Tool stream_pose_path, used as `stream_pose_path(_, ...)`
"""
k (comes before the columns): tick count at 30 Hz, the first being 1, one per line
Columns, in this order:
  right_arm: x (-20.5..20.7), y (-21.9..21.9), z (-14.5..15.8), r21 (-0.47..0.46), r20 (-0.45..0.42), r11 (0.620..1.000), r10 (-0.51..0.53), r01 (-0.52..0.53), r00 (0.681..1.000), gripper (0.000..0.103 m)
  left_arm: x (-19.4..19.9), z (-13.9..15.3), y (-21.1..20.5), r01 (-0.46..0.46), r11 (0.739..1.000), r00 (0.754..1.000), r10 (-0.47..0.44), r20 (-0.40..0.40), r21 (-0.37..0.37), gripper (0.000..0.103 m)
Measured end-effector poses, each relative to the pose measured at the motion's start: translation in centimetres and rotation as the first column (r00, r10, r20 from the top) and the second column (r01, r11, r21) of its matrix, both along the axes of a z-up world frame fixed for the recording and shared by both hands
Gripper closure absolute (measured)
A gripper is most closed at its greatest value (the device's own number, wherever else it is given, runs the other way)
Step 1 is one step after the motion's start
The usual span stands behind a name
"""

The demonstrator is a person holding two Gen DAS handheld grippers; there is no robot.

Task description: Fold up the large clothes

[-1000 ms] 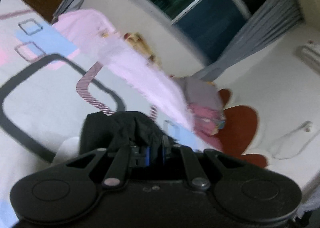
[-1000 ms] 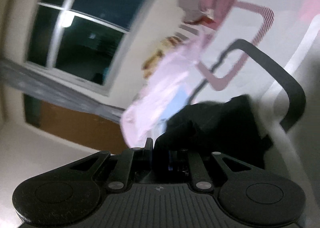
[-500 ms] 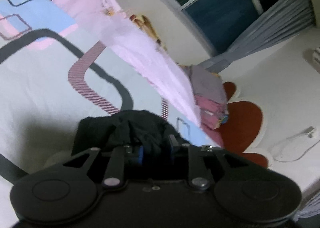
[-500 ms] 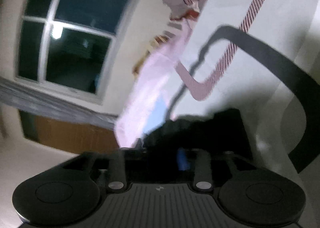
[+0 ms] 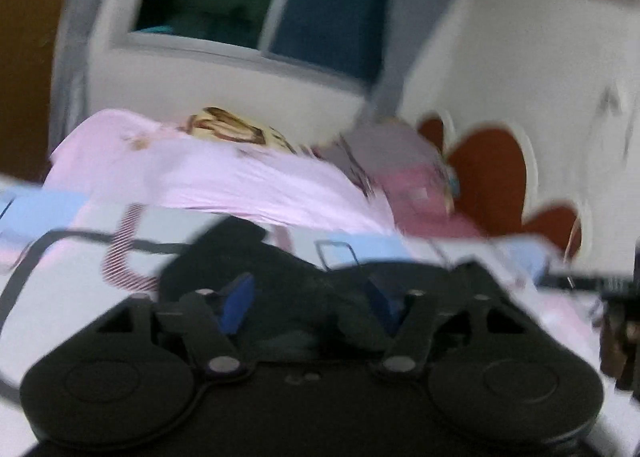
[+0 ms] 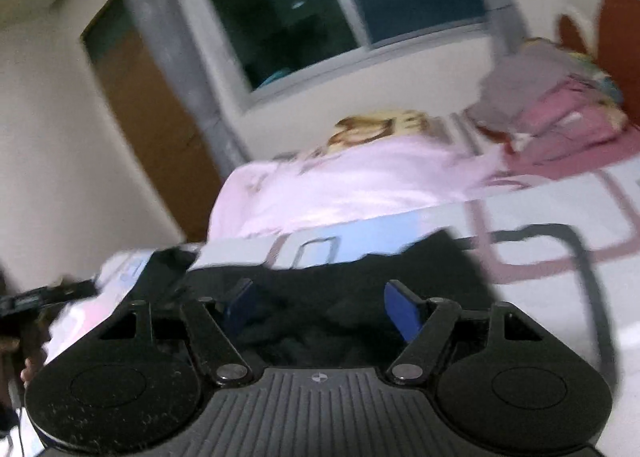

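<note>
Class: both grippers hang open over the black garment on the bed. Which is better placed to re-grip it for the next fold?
Right, marginally. The right gripper has the black garment filling its jaws; the left gripper sits near the cloth's edge.

A home bedroom: a bed (image 5: 60, 269) under a patterned sheet fills the near view, with a pink quilt (image 5: 240, 181) at its 12 o'clock edge. Behind it are a dark window (image 6: 320, 17), grey curtains (image 6: 168, 37), a wooden door (image 6: 152, 129) at 10 o'clock and folded clothes (image 6: 560, 113) stacked at 2 o'clock.

left gripper (image 5: 310, 295) jaws just opening, right gripper (image 6: 324, 307) likewise
</note>
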State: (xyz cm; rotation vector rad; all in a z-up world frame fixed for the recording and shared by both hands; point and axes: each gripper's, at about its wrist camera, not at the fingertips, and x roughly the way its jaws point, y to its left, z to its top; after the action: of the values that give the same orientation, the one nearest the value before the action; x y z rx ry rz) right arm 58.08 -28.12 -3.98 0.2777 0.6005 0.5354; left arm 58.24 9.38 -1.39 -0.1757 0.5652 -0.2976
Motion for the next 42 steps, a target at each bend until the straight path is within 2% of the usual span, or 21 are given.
stream_pose_path(2,1.2,3.9,-0.7,-0.061,0.014,0.996,0.059,-0.058,0.998,0.031,2.0,-0.8,-3.4,0.042,0.996,0.999,-0.041,-0.014,0.077,0.037)
stream_pose_path(4,3.7,7.5,-3.2,-0.159,0.001,0.983,0.089,-0.087,0.996,0.031,4.3,-2.2,-5.4,0.022,0.990,0.999,-0.016,-0.042,0.140,0.038)
stream_pose_path(6,5.9,9.7,-6.1,-0.308,-0.027,0.948,0.079,-0.083,0.997,0.031,6.7,-4.5,-6.5,0.005,0.976,0.996,0.014,-0.088,0.217,0.033)
stream_pose_path(7,6.6,9.8,-7.5,-0.317,-0.034,0.944,0.083,-0.090,0.996,0.030,7.1,-5.8,-6.4,0.007,0.975,0.994,0.017,-0.106,0.224,0.029)
stream_pose_path(8,7.1,9.1,-8.8,-0.267,-0.038,0.960,0.077,-0.084,0.996,0.028,7.5,-7.0,-5.8,-0.001,0.980,0.992,0.026,-0.125,0.198,0.024)
stream_pose_path(10,7.4,7.3,-10.9,-0.145,-0.047,0.987,0.062,-0.069,0.997,0.024,8.1,-8.3,-3.9,-0.039,0.997,0.990,0.048,-0.134,0.072,0.023)
stream_pose_path(11,7.3,6.7,-11.6,-0.111,-0.038,0.992,0.059,-0.063,0.998,0.024,7.8,-8.7,-3.6,-0.047,0.998,0.991,0.053,-0.123,0.048,0.023)
stream_pose_path(13,6.6,6.2,-12.6,-0.079,-0.001,0.995,0.056,-0.056,0.998,0.025,6.8,-9.4,-3.7,-0.050,0.997,0.995,0.055,-0.087,0.054,0.023)
stream_pose_path(16,6.2,5.9,-13.7,-0.044,0.033,0.998,0.042,-0.041,0.999,0.025,6.9,-10.3,-3.1,-0.048,0.999,0.996,0.049,-0.079,0.009,0.021)
stream_pose_path(20,6.9,6.7,-12.8,-0.093,-0.004,0.994,0.049,-0.049,0.999,0.025,6.8,-10.1,-4.1,-0.048,0.996,0.995,0.055,-0.086,0.074,0.020)
stream_pose_path(22,6.0,6.3,-10.6,-0.136,-0.025,0.989,0.050,-0.053,0.998,0.024,6.5,-9.5,-4.3,-0.054,0.993,0.994,0.064,-0.093,0.106,0.019)
stream_pose_path(23,5.3,5.4,-9.5,-0.139,-0.014,0.990,0.020,-0.022,1.000,0.024,6.4,-8.7,-4.3,-0.067,0.992,0.992,0.078,-0.101,0.108,0.020)
stream_pose_path(25,4.3,3.4,-7.9,-0.146,0.022,0.989,-0.029,0.031,0.999,0.024,4.5,-6.7,-3.5,-0.089,0.990,0.994,0.095,-0.048,0.105,0.018)
stream_pose_path(27,3.8,1.5,-7.3,-0.184,0.026,0.979,-0.080,0.084,0.996,0.024,3.3,-5.7,-2.7,-0.127,0.979,0.992,0.128,0.003,0.158,0.010)
stream_pose_path(28,4.1,0.8,-7.6,-0.208,0.012,0.972,-0.112,0.112,0.994,0.024,3.5,-5.5,-2.0,-0.163,0.967,0.986,0.168,-0.007,0.193,0.011)
stream_pose_path(31,5.5,-0.8,-9.8,-0.209,-0.066,0.968,-0.156,0.139,0.986,0.025,4.4,-6.7,0.7,-0.239,0.954,0.966,0.253,-0.061,0.184,0.024)
stream_pose_path(34,5.2,-0.4,-11.7,-0.205,-0.008,0.968,-0.149,0.144,0.989,0.025,5.0,-8.9,0.9,-0.243,0.952,0.962,0.261,-0.080,0.187,0.022)
stream_pose_path(37,5.2,-1.9,-13.2,-0.102,0.006,0.981,-0.167,0.167,0.986,0.026,5.6,-10.0,1.4,-0.253,0.957,0.959,0.268,-0.089,0.144,0.020)
stream_pose_path(39,5.3,-2.3,-13.6,-0.082,0.017,0.983,-0.167,0.167,0.986,0.026,5.7,-10.5,1.9,-0.257,0.959,0.960,0.268,-0.085,0.120,0.020)
stream_pose_path(41,5.3,-2.6,-13.3,-0.085,0.011,0.983,-0.162,0.163,0.987,0.026,5.5,-10.5,1.9,-0.260,0.956,0.959,0.272,-0.078,0.139,0.020)
stream_pose_path(42,5.5,-2.4,-12.8,-0.117,0.005,0.981,-0.157,0.156,0.988,0.025,5.7,-10.5,1.5,-0.258,0.952,0.959,0.274,-0.079,0.163,0.020)
